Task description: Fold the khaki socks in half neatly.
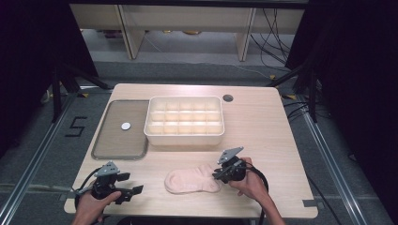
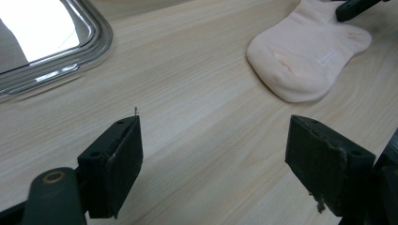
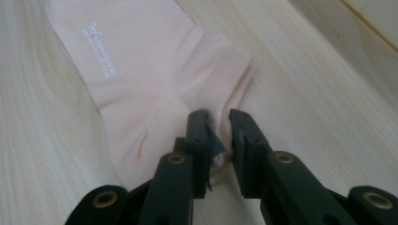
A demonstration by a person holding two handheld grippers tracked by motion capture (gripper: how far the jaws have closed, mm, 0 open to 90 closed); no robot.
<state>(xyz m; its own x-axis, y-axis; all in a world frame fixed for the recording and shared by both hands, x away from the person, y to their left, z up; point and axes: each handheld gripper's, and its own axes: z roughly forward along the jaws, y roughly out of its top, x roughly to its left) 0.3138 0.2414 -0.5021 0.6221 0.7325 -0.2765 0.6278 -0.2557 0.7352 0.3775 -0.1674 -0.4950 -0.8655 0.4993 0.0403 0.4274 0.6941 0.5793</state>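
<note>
High view: the right gripper [image 1: 221, 172] sits at the cuff end of a pale pink ankle sock [image 1: 192, 180] that lies flat on the wooden table [image 1: 263, 126], toe pointing toward the left gripper [image 1: 129, 189]. The left gripper hovers well apart from the sock, off its toe side. Beyond both grippers stands a white divided organiser box [image 1: 184, 121], and beside it a metal tray [image 1: 119, 130] with a small white disc [image 1: 126, 125] on it. Nothing lies between the grippers and the sock; the box is the nearest obstacle if the sock is lifted forward.

Left gripper view: its jaws stand wide apart with only bare table between them, holding nothing. The sock [image 2: 307, 56] lies ahead and to the right of the jaws, the tray's rim [image 2: 89, 51] ahead to the left.

Right gripper view: the jaws are narrowly parted, straddling a small pinch of the sock [image 3: 155, 89] edge near the ribbed cuff; whether the pads truly press the fabric I cannot tell. To do this well, I judge the pinch should take both layers of the cuff squarely, not just the fringe, before any lift, or the fabric may slip free.
</note>
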